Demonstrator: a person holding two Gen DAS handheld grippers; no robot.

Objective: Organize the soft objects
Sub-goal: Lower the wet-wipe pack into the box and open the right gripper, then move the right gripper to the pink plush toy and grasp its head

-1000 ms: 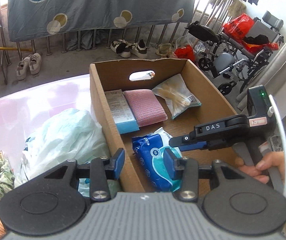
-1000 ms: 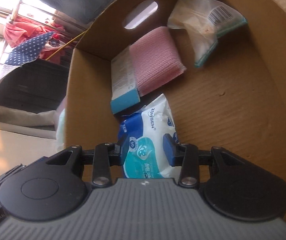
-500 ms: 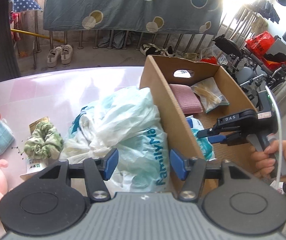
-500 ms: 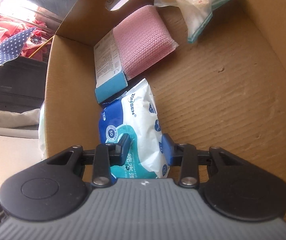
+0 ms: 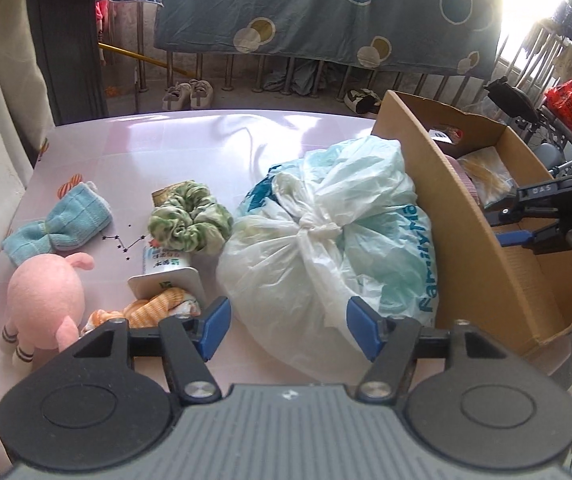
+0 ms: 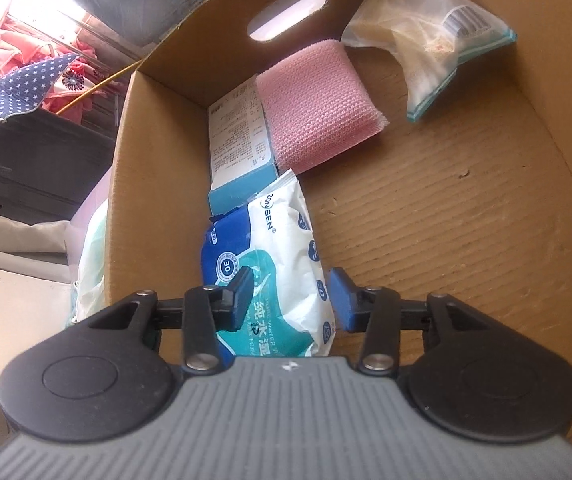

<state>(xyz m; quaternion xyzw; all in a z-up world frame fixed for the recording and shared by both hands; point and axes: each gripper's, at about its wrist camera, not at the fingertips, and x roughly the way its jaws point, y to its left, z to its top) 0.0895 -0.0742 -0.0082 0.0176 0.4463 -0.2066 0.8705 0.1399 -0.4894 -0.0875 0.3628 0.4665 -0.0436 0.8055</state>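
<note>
Pink bench (image 5: pixel 174 136) beside the cardboard box (image 5: pixel 457 216) carries loose soft things, so I hold my left gripper (image 5: pixel 287 322) with jaws wide before the knotted plastic bag (image 5: pixel 325 232), while my right gripper (image 6: pixel 291 294), jaws parted around but apparently not pinching the wipes pack (image 6: pixel 278 248), sits inside that box.

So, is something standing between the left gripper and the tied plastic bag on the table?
Nothing visible does. The left gripper is open, and the plastic bag lies directly ahead, between its fingertips, resting against the cardboard box wall.
</note>
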